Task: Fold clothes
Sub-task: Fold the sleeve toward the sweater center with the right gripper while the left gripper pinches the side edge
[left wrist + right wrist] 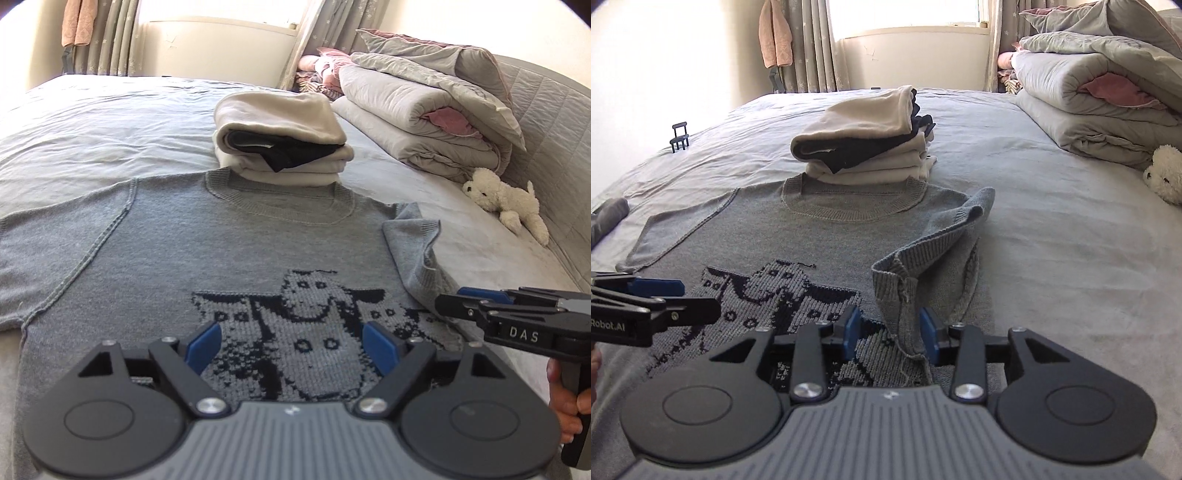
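A grey knit sweater (221, 240) (812, 236) with a dark knitted figure pattern lies flat, front up, on the bed. One sleeve (413, 243) (923, 251) is folded inward over the body, its cuff standing bunched. My right gripper (891, 321) (448, 299) is low over that cuff with its jaws partly apart. The cuff sits between the blue pads, leaning on one pad and clear of the other. My left gripper (291, 332) (700, 295) hovers wide open over the pattern, holding nothing.
A stack of folded cream and black clothes (280, 136) (864, 136) sits just past the collar. Folded grey quilts (424, 103) and a white plush toy (506, 199) lie at the right. A small black stand (679, 138) is at the bed's far left. Grey sheet (92, 129) surrounds the sweater.
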{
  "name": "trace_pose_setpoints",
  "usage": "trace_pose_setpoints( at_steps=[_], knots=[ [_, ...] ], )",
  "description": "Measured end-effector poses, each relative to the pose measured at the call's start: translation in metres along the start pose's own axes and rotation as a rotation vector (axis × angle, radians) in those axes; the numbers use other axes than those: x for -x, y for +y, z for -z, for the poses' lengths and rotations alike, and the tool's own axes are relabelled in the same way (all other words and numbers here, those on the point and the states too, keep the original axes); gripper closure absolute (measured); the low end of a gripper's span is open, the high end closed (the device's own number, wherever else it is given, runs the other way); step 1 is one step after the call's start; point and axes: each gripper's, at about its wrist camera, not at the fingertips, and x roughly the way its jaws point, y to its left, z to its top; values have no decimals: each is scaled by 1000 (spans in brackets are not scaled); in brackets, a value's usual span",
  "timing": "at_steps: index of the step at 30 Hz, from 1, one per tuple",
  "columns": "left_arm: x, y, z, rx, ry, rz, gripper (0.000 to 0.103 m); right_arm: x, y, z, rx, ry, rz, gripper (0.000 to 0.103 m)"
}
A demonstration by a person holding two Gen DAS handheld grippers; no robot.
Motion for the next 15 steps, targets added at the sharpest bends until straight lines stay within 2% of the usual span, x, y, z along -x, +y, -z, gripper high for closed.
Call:
trace_pose_setpoints(
  at_steps=[4,9,15],
  knots=[
    [-15,-23,-15,-12,1,74,22,15,-9,-1,-9,25,-21,62],
    [-43,-61,-35,-77,-19,106,27,27,-26,4,-9,88,-73,62],
    [-72,-82,-34,-34,-6,136,40,22,-40,15,-13,175,-148,72]
  ],
)
